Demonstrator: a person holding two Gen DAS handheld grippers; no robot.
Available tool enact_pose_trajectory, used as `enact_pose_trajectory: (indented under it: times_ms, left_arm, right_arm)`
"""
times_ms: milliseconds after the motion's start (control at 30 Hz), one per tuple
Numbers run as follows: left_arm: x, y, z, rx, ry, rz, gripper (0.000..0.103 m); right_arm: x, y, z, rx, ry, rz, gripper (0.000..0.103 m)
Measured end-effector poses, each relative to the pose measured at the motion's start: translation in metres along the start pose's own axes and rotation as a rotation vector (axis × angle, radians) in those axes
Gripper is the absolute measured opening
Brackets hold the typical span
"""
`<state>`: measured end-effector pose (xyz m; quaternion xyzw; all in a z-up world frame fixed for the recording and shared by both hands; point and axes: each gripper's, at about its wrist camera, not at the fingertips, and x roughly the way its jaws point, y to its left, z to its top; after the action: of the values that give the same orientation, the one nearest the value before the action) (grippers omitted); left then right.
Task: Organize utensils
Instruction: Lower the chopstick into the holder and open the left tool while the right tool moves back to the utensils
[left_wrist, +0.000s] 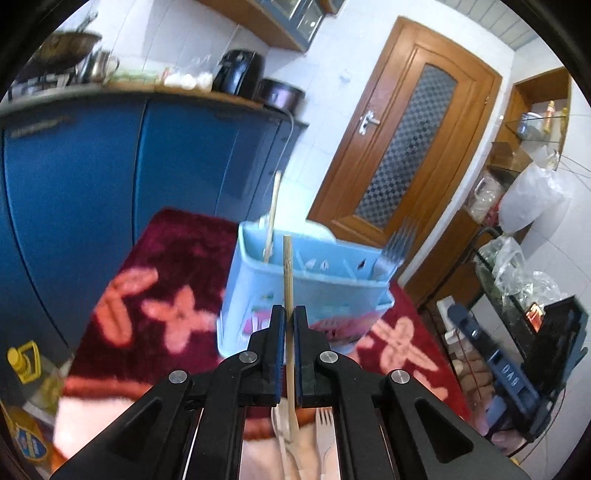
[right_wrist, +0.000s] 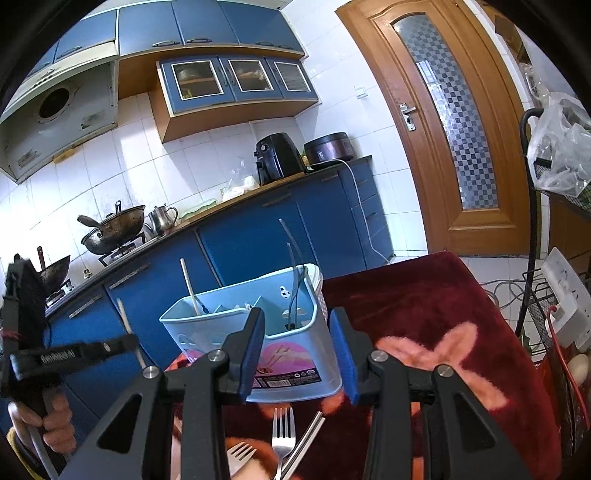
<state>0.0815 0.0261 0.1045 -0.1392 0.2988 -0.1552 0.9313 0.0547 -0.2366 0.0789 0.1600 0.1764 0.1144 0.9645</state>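
Left tool: mine, jaws pinched tight on a chopstick; the stick stands up between the pads, its tip in front of the caddy's near wall. Seen from the right wrist, this tool sits at far left, a hand on its grip.
Caddy: pale blue plastic holder with dividers, standing on the blanket, pink picture label on its front.
Caddy, left slot: one light stick leaning up out of it.
Caddy, right slot: fork tines pointing up in the left view; from the right wrist, thin dark handles rise from it.
Blanket: dark red plush with pink flower shapes, covering the desk.
Loose utensils: a fork and a metal stick lie on the blanket just before the caddy, a second fork to their left.
Right tool: mine, jaws partly apart, nothing between the pads; the caddy shows through the gap.
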Motion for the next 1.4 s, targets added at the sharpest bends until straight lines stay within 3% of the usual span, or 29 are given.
enact_pose_trajectory:
  times_ms: [133, 400, 633, 833, 1033, 1400]
  left_arm:
    - [-0.012, -0.007, 0.019, 0.019, -0.056, 0.001, 0.004]
    - [-0.033, -0.023, 0.071, 0.051, -0.259, 0.027, 0.004]
    - [-0.024, -0.035, 0.094, 0.113, -0.389, 0.115, 0.004]
    - [0.011, -0.023, 0.089, 0.099, -0.324, 0.159, 0.004]
    - [0.044, -0.008, 0.068, 0.081, -0.210, 0.182, 0.004]
    - [0.068, -0.005, 0.037, 0.112, -0.089, 0.196, 0.004]
  right_arm:
    - [0.000, -0.004, -0.001, 0.014, 0.001, 0.000, 0.040]
    - [-0.001, -0.006, -0.003, 0.018, 0.003, -0.001, 0.040]
    - [-0.001, -0.013, -0.007, 0.032, 0.012, -0.004, 0.040]
    - [0.001, -0.019, -0.011, 0.038, 0.029, -0.009, 0.040]
    - [0.002, -0.024, -0.014, 0.048, 0.044, -0.016, 0.040]
    - [0.002, -0.025, -0.019, 0.059, 0.065, -0.023, 0.040]
